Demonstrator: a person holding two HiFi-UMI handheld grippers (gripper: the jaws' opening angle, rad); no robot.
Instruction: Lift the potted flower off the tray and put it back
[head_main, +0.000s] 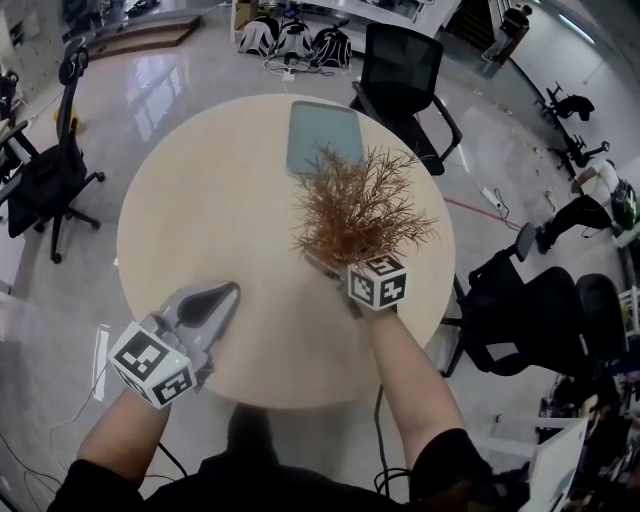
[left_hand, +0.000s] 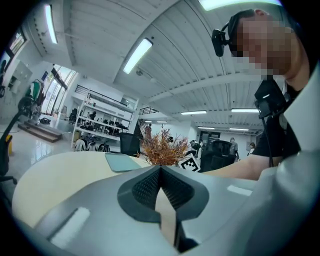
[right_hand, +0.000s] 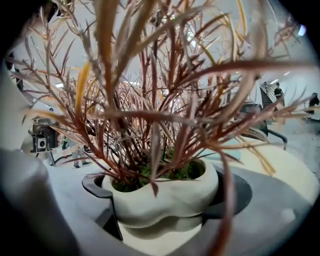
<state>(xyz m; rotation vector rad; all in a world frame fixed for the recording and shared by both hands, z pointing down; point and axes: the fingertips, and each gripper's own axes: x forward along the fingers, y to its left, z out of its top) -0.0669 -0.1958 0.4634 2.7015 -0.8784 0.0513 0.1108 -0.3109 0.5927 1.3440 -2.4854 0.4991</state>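
The potted flower (head_main: 352, 208) is a bush of dry rust-brown stems in a small white pot (right_hand: 165, 196). My right gripper (head_main: 335, 272) is shut on the pot, its dark pads pressing both sides, over the round table right of centre. The grey-green tray (head_main: 322, 137) lies at the table's far side, apart from the pot, with nothing on it. My left gripper (head_main: 222, 298) rests shut at the near left of the table, holding nothing. In the left gripper view the potted flower (left_hand: 162, 150) stands beyond the tray (left_hand: 121, 161).
The round beige table (head_main: 200, 210) fills the middle. Black office chairs stand round it: one at the far right (head_main: 405, 75), one at the left (head_main: 50, 175), one at the right (head_main: 530, 310). Bags lie on the floor beyond (head_main: 295, 40).
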